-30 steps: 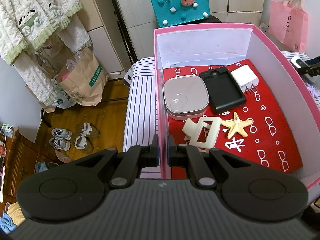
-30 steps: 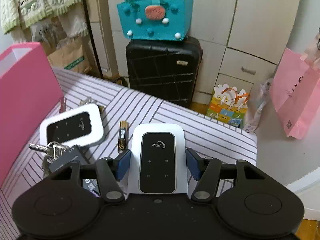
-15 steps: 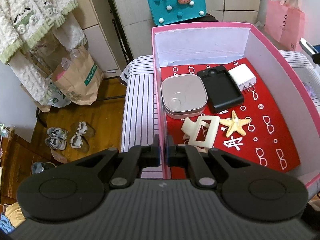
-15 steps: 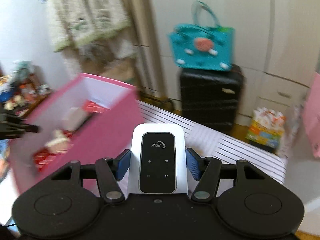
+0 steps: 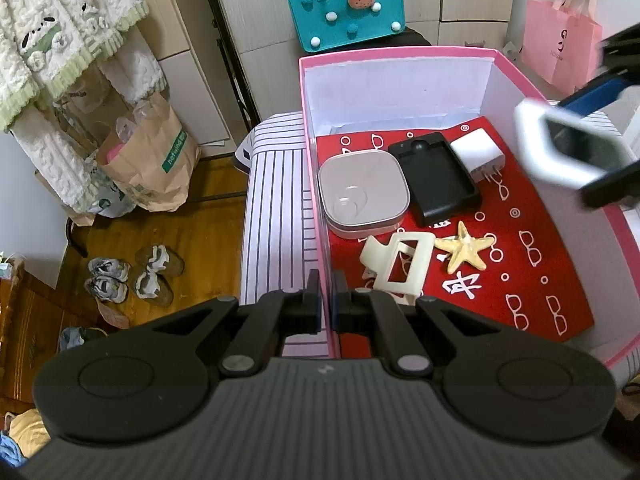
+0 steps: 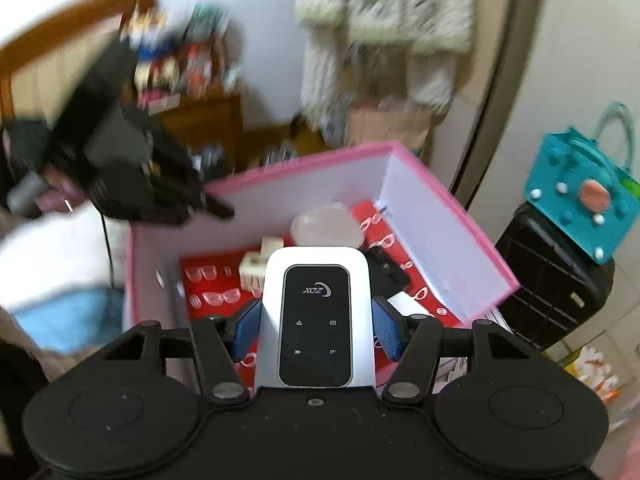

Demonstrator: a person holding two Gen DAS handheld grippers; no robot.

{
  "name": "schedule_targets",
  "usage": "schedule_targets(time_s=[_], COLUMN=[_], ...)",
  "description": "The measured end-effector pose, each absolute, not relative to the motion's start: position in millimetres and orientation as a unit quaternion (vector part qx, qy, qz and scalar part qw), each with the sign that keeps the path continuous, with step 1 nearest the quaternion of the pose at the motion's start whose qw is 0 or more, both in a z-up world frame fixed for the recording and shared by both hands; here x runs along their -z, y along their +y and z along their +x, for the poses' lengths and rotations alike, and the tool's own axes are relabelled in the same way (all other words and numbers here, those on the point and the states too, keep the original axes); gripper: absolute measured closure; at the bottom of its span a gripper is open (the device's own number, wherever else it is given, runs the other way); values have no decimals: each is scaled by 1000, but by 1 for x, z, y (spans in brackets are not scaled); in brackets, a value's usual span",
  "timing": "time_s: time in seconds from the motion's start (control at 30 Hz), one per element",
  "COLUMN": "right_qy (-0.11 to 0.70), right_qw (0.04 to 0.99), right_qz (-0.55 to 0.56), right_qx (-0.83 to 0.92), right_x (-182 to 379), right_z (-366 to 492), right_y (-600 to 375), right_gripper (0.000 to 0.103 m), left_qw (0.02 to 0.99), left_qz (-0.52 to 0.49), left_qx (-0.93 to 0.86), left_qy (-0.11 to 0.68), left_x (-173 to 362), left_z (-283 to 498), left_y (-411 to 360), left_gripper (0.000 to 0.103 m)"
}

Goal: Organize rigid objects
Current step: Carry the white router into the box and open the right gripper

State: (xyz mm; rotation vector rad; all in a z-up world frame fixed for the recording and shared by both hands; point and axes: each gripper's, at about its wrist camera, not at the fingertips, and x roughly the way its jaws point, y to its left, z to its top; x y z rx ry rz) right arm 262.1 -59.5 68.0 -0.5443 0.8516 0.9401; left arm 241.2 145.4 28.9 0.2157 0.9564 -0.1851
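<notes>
**Left claw pinches the box wall; right claw holds a router over the box**

The left claw is pressed together on the near left wall of the pink box, 1 finger outside and 1 inside. To its left lies the striped table, and past that the wooden floor with 2 pairs of shoes. Just ahead and right of the claw, inside the box on its red liner, sits a cream hair clip, with a starfish touching or just beside it on the right. Further ahead lie a pinkish square case, a black tray and a white charger, side by side.

The right claw pinches a white router by its 2 long sides, the dark panel facing up. It hangs above the box's right wall; the box's open inside lies ahead of and below the claw. In the left view the router appears blurred at the right edge, over that wall.
</notes>
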Motion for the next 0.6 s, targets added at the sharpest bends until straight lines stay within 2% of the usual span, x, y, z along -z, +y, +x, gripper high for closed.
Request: schedule_targets(time_s=[0.23, 0.6], right_qy=[431, 519], right_qw=[702, 601], right_qz=[-324, -299], right_qx=[-465, -530], right_x=[-42, -10], right_z=[272, 268], right_y=[-26, -9], right_gripper=[38, 38], left_qw=[881, 882], left_qz=[94, 95], left_qx=[95, 99], left_qy=[454, 450], left_x=[-30, -30], left_z=[243, 242], left_y=[148, 148], left_gripper=[99, 99])
